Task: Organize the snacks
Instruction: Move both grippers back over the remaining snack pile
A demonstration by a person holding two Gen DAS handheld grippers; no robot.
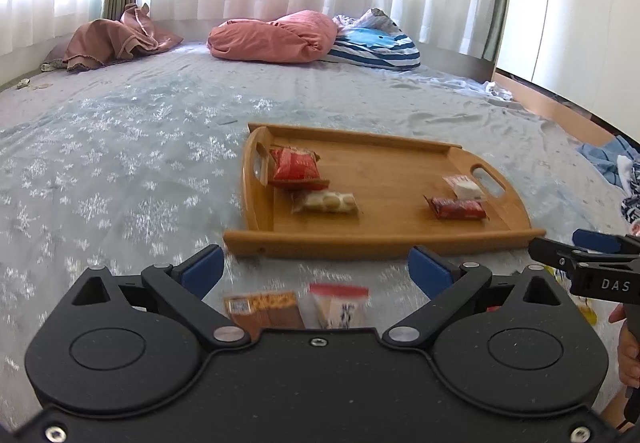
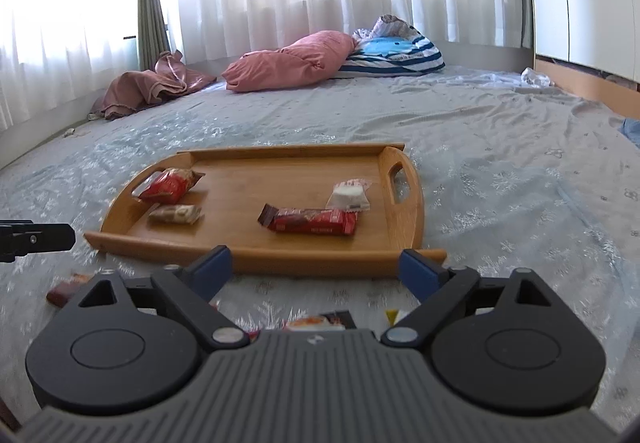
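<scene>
Your left claw [image 1: 316, 269] is spread wide with nothing between its fingers, low in the frame over the bed [image 1: 120, 163]; just under it lie a blurred brown packet [image 1: 262, 309] and a white packet with a red top [image 1: 340, 305]. Your right claw [image 2: 314, 269] is also apart and empty. The wooden tray [image 2: 256, 257] sits mid-frame on the bed, holding a red bag [image 2: 170, 185] and a pale biscuit pack [image 2: 176, 214] at its left, a red bar [image 2: 310, 221] and a white wrapped piece [image 2: 348, 195] at its right.
</scene>
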